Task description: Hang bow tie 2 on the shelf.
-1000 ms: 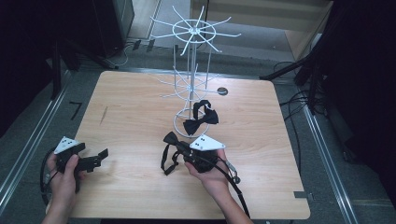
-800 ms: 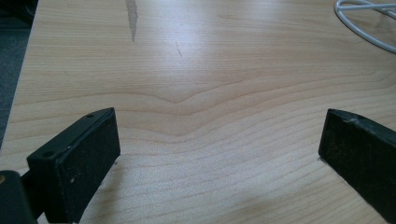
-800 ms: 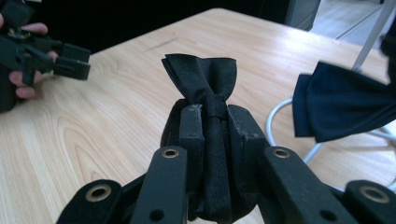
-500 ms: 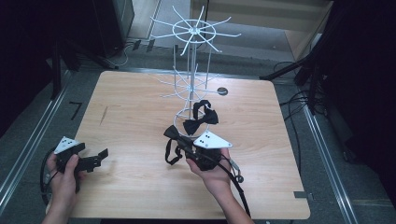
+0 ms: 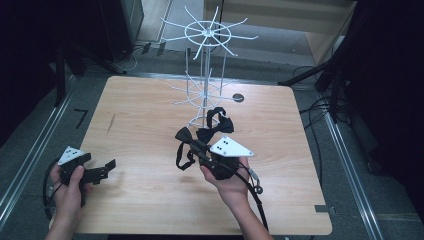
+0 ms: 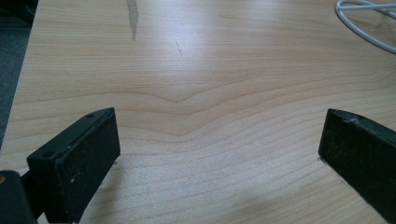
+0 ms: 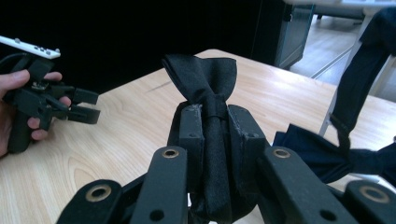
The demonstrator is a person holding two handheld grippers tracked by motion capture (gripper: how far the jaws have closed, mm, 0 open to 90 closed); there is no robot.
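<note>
right gripper (image 7: pixel 215 122) is clamped tight on the knot of a black bow tie (image 7: pixel 204 79), lifted a bit above the wooden table (image 5: pixel 150 115) near the white wire rack (image 5: pixel 202 75). left gripper (image 6: pixel 219 154) sits wide open, nothing in it, low over the table's left corner

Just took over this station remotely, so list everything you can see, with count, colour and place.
table: one, light wood, centre of the high view.
wire rack: one, white, standing at the table's far middle.
held bow tie: one, black, clamped at its knot in the right gripper, strap dangling.
second bow tie: one, dark, at the rack's base, strap looped behind it.
round disc: one, dark, on the table right of the rack.
left gripper: one, black, near left table edge, jaws wide apart, nothing between them.
right gripper: one, black, near middle of the table.
hands: two, one on each gripper.
</note>
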